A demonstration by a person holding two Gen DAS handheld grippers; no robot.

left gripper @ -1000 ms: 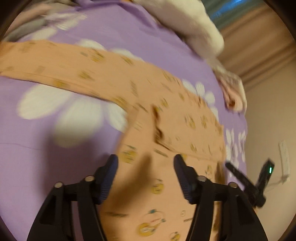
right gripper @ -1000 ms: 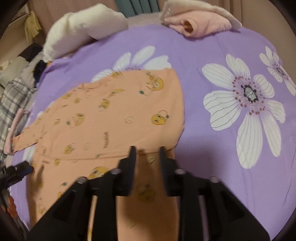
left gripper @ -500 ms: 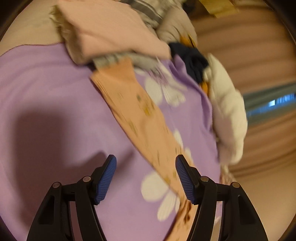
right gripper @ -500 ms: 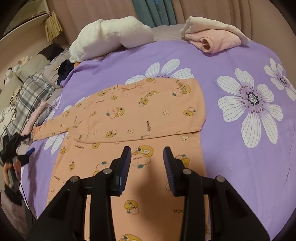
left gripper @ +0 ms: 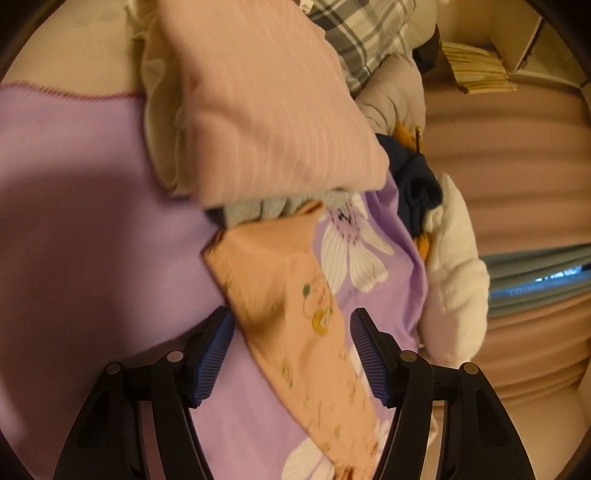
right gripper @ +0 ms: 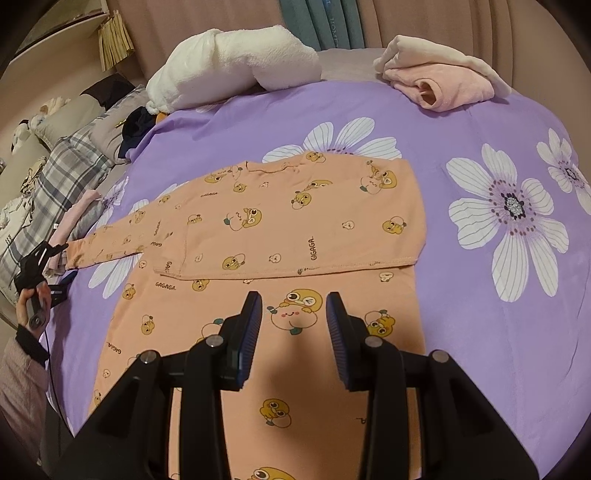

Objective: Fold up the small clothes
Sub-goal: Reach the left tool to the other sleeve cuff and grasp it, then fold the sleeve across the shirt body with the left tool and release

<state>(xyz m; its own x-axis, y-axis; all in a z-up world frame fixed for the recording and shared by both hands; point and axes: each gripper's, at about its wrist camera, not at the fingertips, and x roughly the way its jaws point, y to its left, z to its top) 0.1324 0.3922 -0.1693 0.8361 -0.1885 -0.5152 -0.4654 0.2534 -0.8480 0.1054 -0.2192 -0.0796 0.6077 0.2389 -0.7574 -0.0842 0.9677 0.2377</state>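
Observation:
An orange long-sleeved shirt [right gripper: 288,229] with yellow cartoon prints lies flat on the purple flowered bedspread [right gripper: 461,288], its right side folded over. One sleeve stretches out to the left. In the left wrist view the sleeve [left gripper: 288,295] runs up between the fingers, its cuff end lying ahead. My left gripper [left gripper: 291,336] is open just above the sleeve; it also shows in the right wrist view [right gripper: 40,266] at the cuff. My right gripper [right gripper: 293,317] is open and empty above the shirt's lower part.
A folded pink garment [left gripper: 266,103] lies just beyond the cuff, with plaid cloth [left gripper: 362,33] and a dark garment [left gripper: 417,188] behind. A white fluffy pillow [right gripper: 236,66] and a pink folded garment [right gripper: 439,85] sit at the bed's far edge.
My left gripper has swung left from the shirt's body and closed in on the sleeve cuff. My right gripper has drawn back and opened a little wider.

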